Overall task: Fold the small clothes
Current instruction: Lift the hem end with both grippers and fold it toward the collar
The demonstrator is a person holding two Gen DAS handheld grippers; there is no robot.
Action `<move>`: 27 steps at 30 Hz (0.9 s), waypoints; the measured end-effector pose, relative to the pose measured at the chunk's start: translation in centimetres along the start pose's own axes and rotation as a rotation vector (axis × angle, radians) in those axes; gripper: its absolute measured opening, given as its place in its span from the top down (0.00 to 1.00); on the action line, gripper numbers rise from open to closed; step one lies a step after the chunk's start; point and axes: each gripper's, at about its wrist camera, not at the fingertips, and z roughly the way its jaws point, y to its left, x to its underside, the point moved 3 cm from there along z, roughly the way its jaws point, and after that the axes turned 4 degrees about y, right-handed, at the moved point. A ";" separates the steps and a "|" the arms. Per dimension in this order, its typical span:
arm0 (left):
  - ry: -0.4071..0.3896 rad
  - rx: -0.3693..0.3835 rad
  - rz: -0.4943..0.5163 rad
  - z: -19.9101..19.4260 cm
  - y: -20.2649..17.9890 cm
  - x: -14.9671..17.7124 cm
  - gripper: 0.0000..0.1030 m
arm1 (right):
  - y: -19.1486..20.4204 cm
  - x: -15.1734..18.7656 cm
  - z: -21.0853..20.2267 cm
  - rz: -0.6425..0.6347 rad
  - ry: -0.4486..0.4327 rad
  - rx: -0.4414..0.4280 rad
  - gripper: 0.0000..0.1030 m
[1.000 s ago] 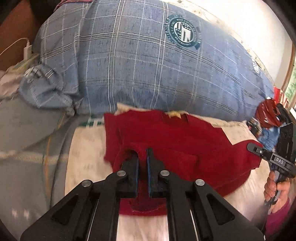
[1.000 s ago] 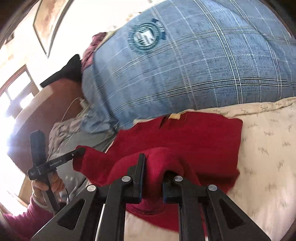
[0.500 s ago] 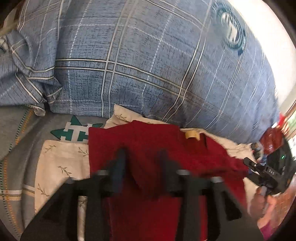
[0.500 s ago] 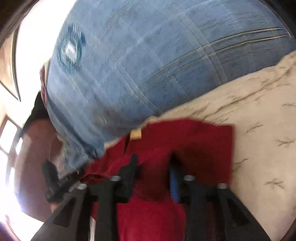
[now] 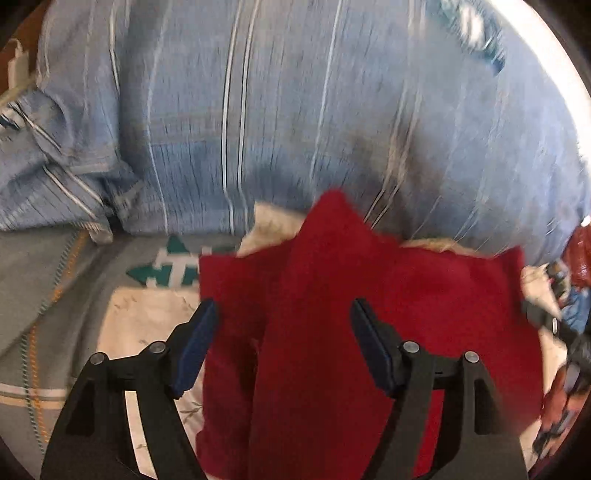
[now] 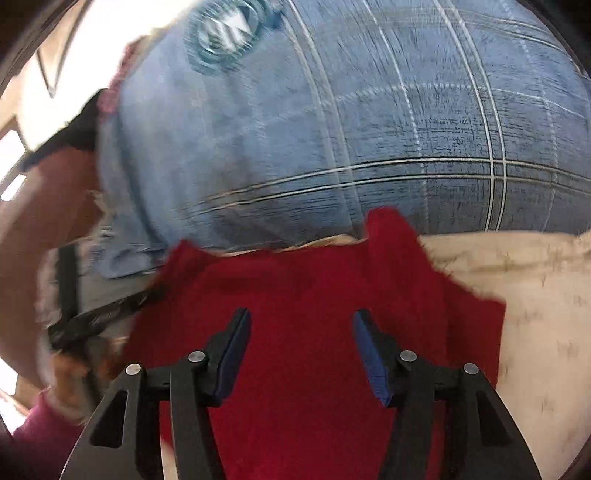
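A small red garment [image 5: 406, 314] lies folded over on a cream printed cloth [image 5: 147, 314]; a folded flap of it runs up the middle toward the pillow. My left gripper [image 5: 282, 317] is open just above its left part. In the right wrist view the same red garment [image 6: 314, 288] fills the lower middle, and my right gripper [image 6: 301, 325] is open above it. Neither gripper holds the cloth. The left gripper's black body [image 6: 96, 317] shows at the left of the right wrist view.
A large blue plaid pillow [image 5: 295, 110] with a round emblem [image 6: 229, 33] lies right behind the garment. A grey blanket with a green print [image 5: 166, 266] lies at left. Red and blue items [image 5: 580, 258] sit at far right. The cream cloth [image 6: 535, 295] extends right.
Both grippers were shut on the red garment's lower edge, carried it forward over the upper part toward the pillow, then opened and let go. The garment now lies folded.
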 end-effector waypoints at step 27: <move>-0.008 -0.052 -0.020 -7.1 4.3 10.1 0.28 | 3.1 2.9 -3.1 -0.005 -0.004 0.270 0.46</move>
